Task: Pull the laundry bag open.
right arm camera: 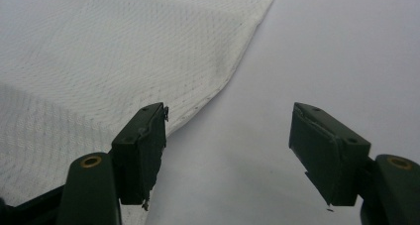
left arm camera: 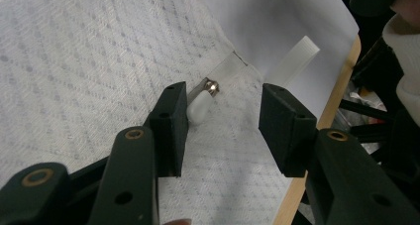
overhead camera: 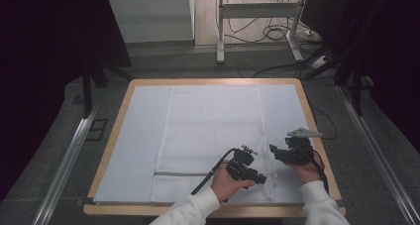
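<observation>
The left tongs (left arm camera: 223,121) stand half open over the white mesh zippered laundry bag (left arm camera: 99,61), its white zipper pull (left arm camera: 200,107) beside one jaw. The right tongs (right arm camera: 228,150) gape empty at the bag's edge.

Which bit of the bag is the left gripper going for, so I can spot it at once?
Start at the white mesh bag spread on the table, then follow its zipper along the near end to the right corner. There, just past the left gripper and its open jaws, lies the zipper pull: a small white tab with a shiny metal tip, the one solid piece on the fabric.
</observation>
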The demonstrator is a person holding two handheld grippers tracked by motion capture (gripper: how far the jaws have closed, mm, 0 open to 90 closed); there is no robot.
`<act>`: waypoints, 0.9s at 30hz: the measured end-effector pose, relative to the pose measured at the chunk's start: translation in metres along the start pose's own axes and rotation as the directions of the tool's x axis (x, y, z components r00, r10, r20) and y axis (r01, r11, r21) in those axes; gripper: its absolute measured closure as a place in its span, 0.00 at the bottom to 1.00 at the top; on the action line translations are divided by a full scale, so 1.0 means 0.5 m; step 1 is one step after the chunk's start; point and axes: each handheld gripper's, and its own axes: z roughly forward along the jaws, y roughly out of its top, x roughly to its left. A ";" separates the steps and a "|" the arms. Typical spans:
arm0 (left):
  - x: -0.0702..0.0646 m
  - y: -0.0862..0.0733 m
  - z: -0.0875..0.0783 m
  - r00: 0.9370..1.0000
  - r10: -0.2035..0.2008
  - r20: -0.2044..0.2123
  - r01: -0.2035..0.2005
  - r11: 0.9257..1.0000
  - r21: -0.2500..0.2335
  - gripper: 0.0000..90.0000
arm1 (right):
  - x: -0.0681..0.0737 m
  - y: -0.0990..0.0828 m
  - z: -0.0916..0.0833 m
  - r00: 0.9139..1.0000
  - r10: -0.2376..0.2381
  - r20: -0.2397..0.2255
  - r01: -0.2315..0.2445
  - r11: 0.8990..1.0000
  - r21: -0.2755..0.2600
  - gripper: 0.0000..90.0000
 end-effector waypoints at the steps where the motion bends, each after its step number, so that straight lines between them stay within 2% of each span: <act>1: -0.001 -0.001 0.001 1.000 0.003 -0.004 -0.003 1.000 -0.003 0.61 | -0.001 0.000 0.000 1.000 0.001 0.000 -0.001 1.000 -0.001 0.34; 8: -0.001 0.000 0.006 1.000 0.010 0.001 -0.010 1.000 -0.006 0.64 | 0.001 0.000 0.001 1.000 0.000 0.000 0.000 1.000 0.000 0.34; 14: 0.003 0.001 0.011 1.000 0.000 0.010 0.000 1.000 -0.018 0.72 | 0.001 0.001 0.001 1.000 0.001 0.000 -0.001 1.000 0.000 0.34; 20: 0.002 0.000 0.014 1.000 0.007 -0.006 -0.007 1.000 -0.028 0.80 | 0.001 0.000 0.001 1.000 0.001 0.001 -0.001 1.000 0.000 0.33; 21: 0.002 0.000 0.014 1.000 0.009 -0.012 -0.010 1.000 -0.029 0.84 | 0.001 0.000 0.001 1.000 0.001 0.001 -0.001 1.000 0.000 0.34; 27: 0.000 -0.003 0.017 0.998 0.036 -0.043 -0.037 0.999 -0.040 0.92 | 0.001 0.000 0.001 1.000 -0.002 0.002 0.002 1.000 0.001 0.33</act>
